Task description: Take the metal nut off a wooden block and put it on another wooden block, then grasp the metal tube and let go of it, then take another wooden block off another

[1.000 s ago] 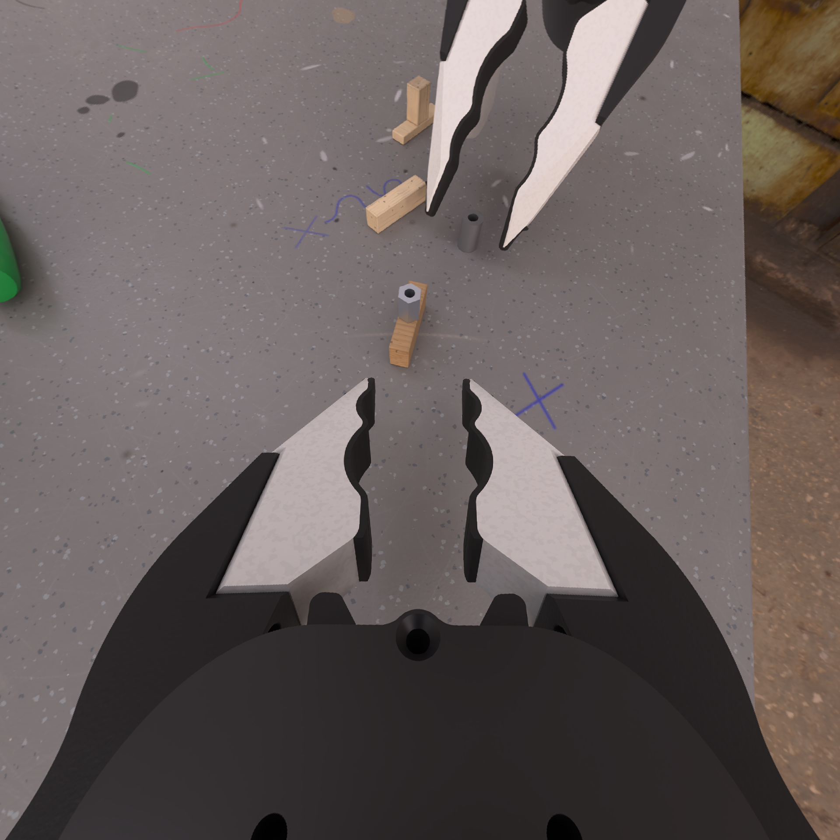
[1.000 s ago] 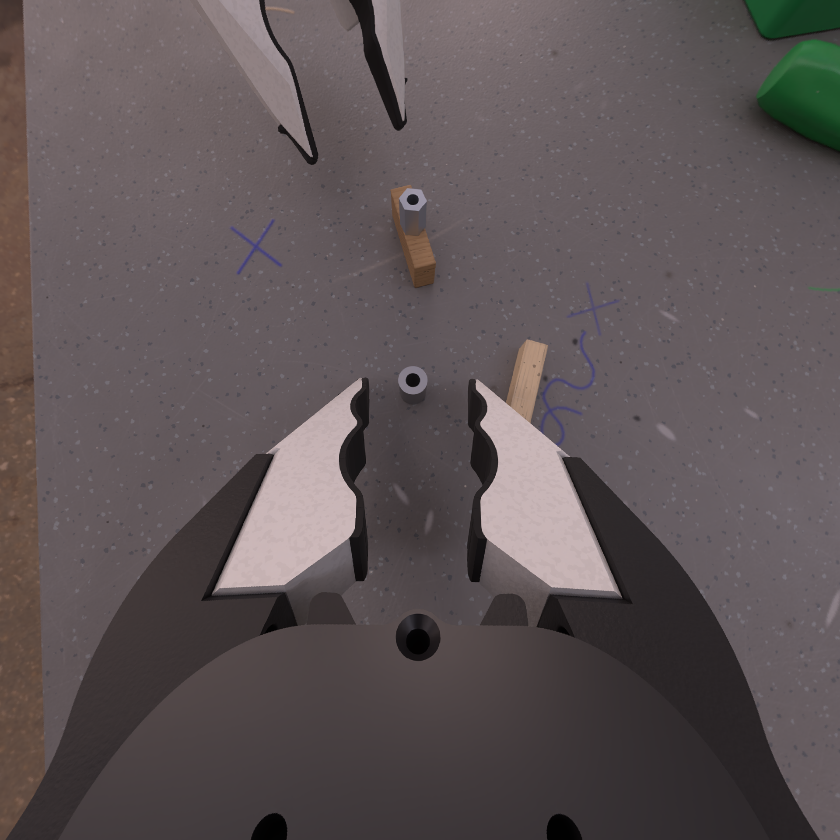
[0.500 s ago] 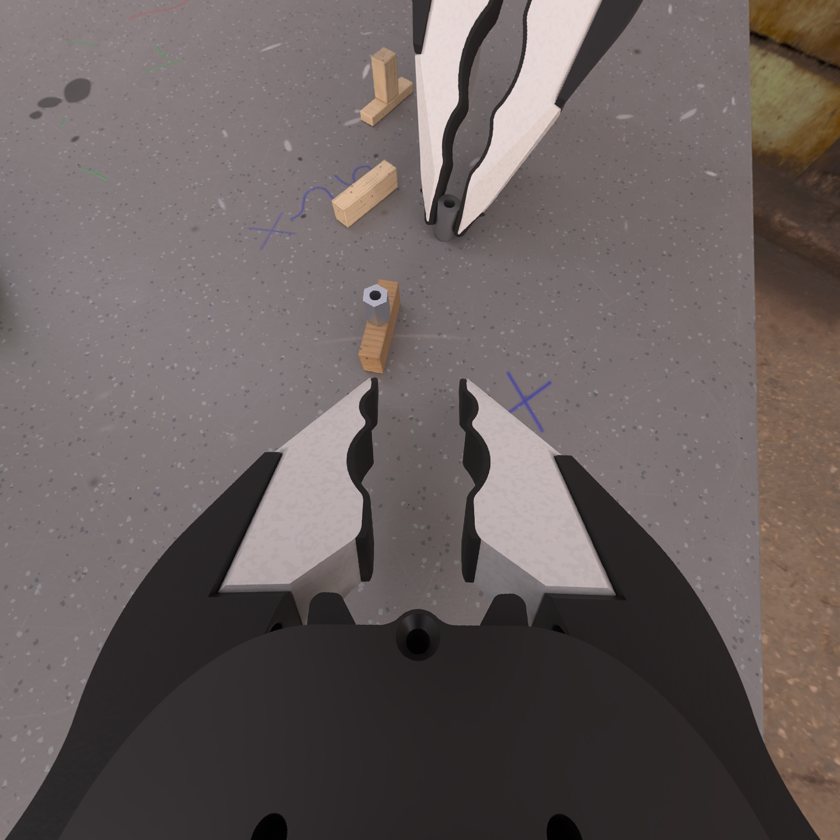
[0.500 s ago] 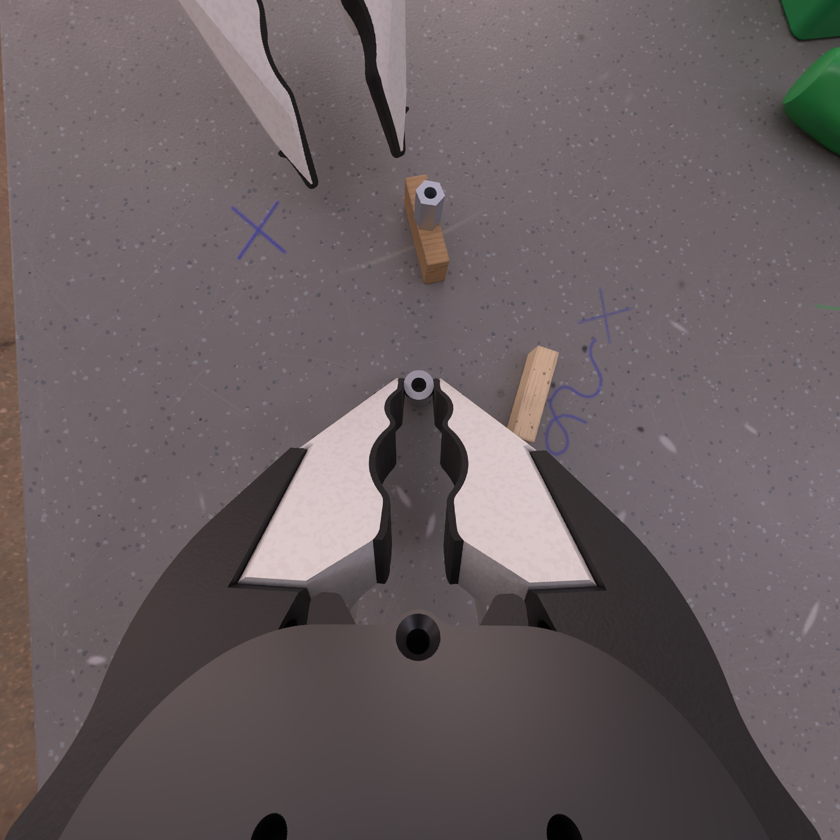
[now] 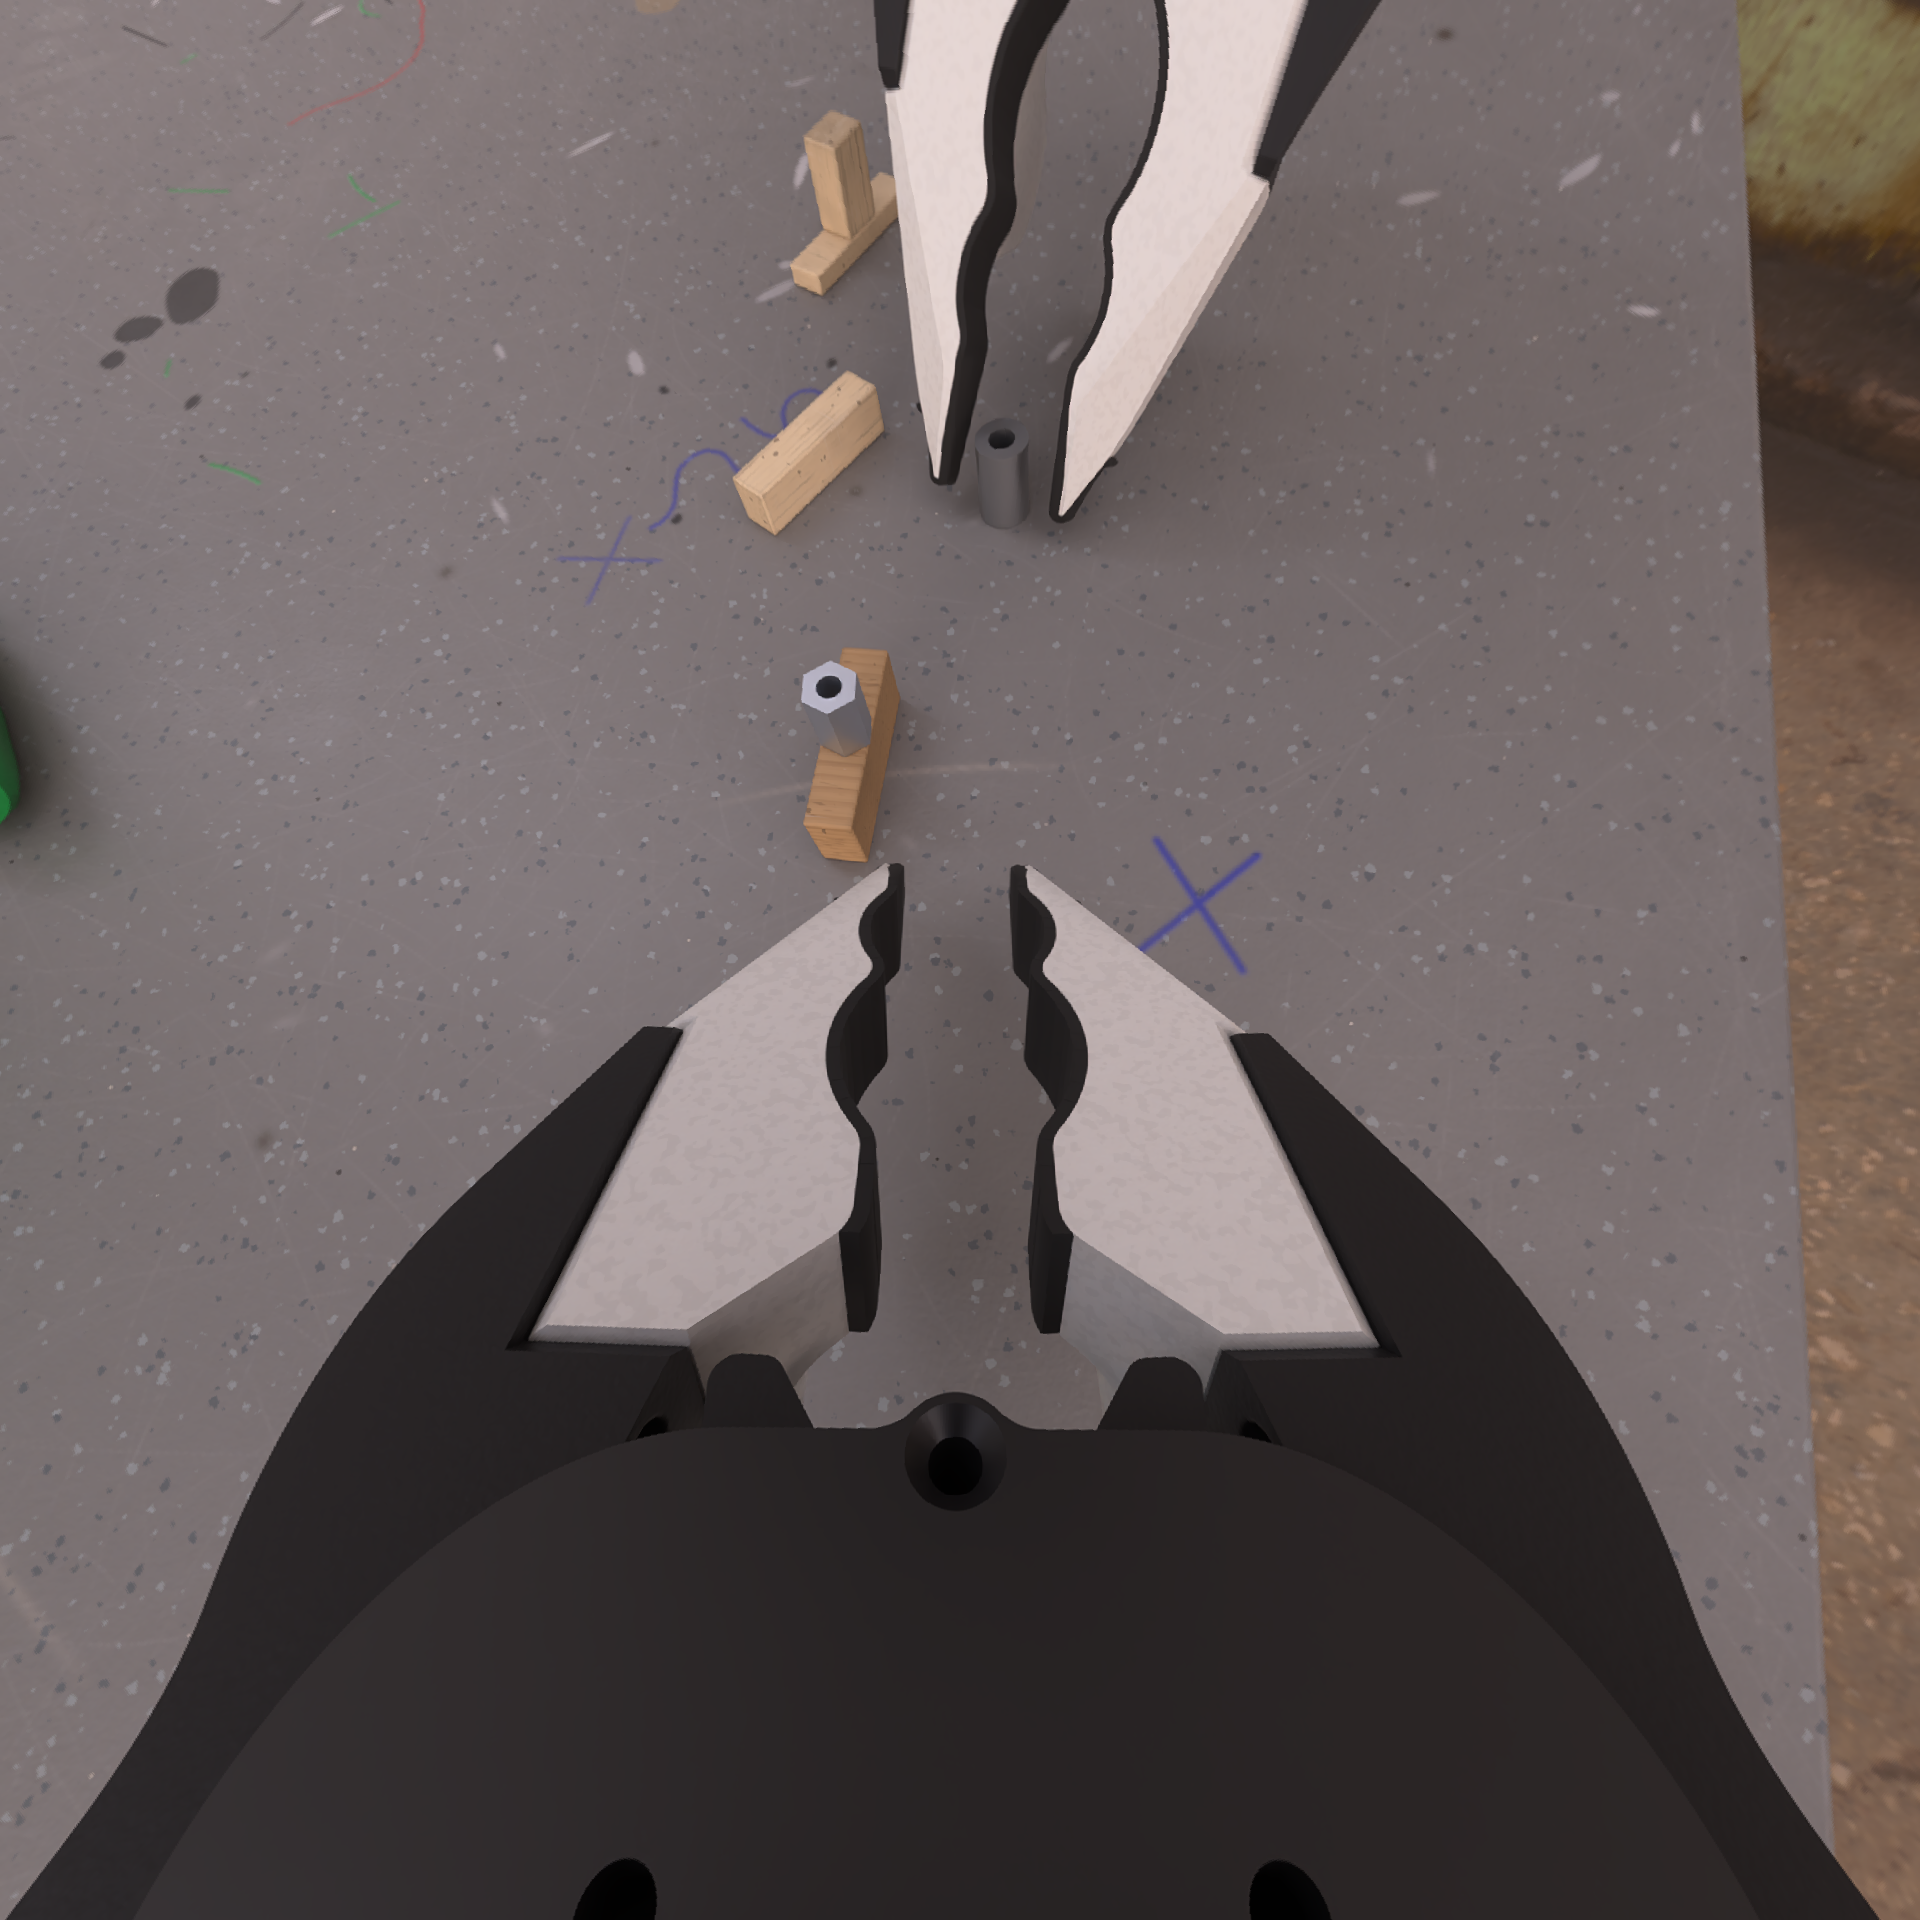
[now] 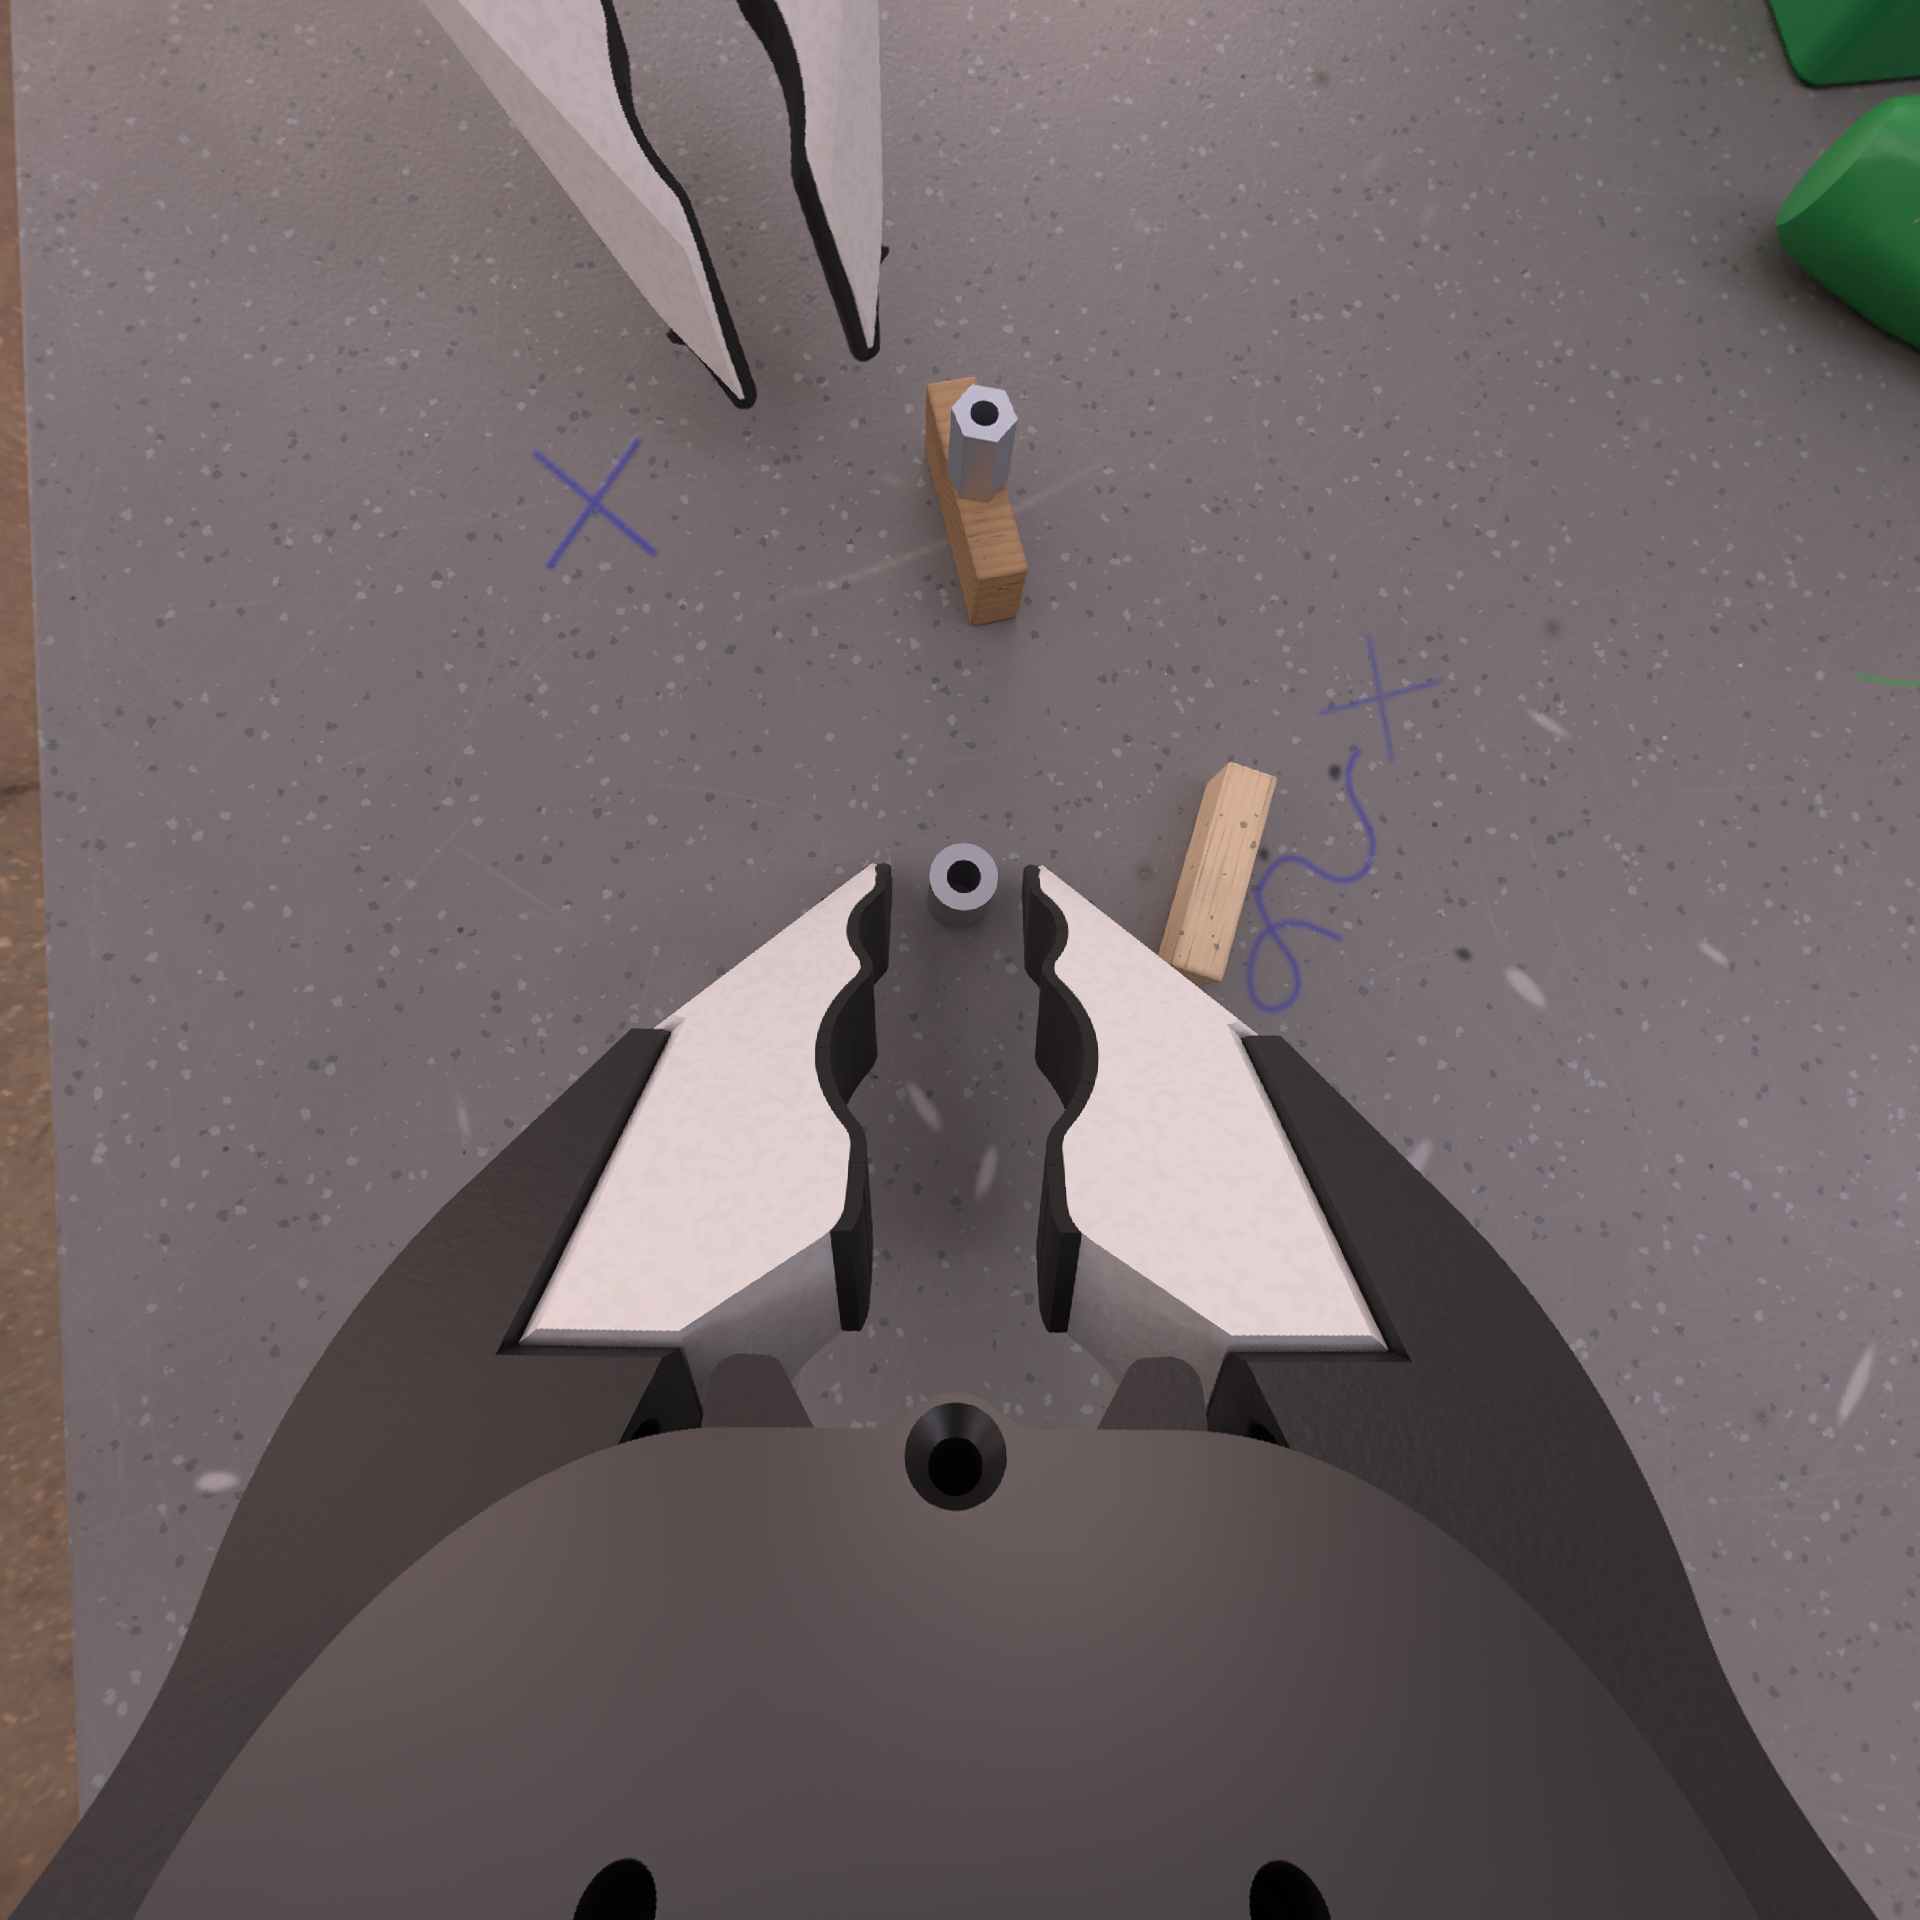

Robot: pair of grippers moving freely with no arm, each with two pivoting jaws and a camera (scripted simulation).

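Observation:
A hexagonal metal nut (image 5: 834, 707) stands upright on a brown wooden block (image 5: 854, 774); both also show in the right wrist view, the nut (image 6: 981, 442) on the block (image 6: 982, 540). The grey metal tube (image 6: 962, 883) stands upright on the table between my right gripper's (image 6: 957, 878) open fingertips, apart from both. From the left wrist view the tube (image 5: 1001, 473) sits between those fingers (image 5: 951, 312). My left gripper (image 5: 956, 878) is open and empty, just short of the brown block. A pale block (image 5: 808, 452) lies flat near the tube. Farther off, one pale block (image 5: 840, 182) stands on another (image 5: 844, 244).
The grey speckled table (image 5: 416, 935) ends at its right edge (image 5: 1766, 831) in the left wrist view. Green objects (image 6: 1860, 229) sit at the far right in the right wrist view. Blue pen crosses (image 5: 1200, 904) mark the surface.
My right gripper closed on the metal tube half a second ago and has now opened again, leaving the tube standing. My left gripper stayed open and shifted only slightly.

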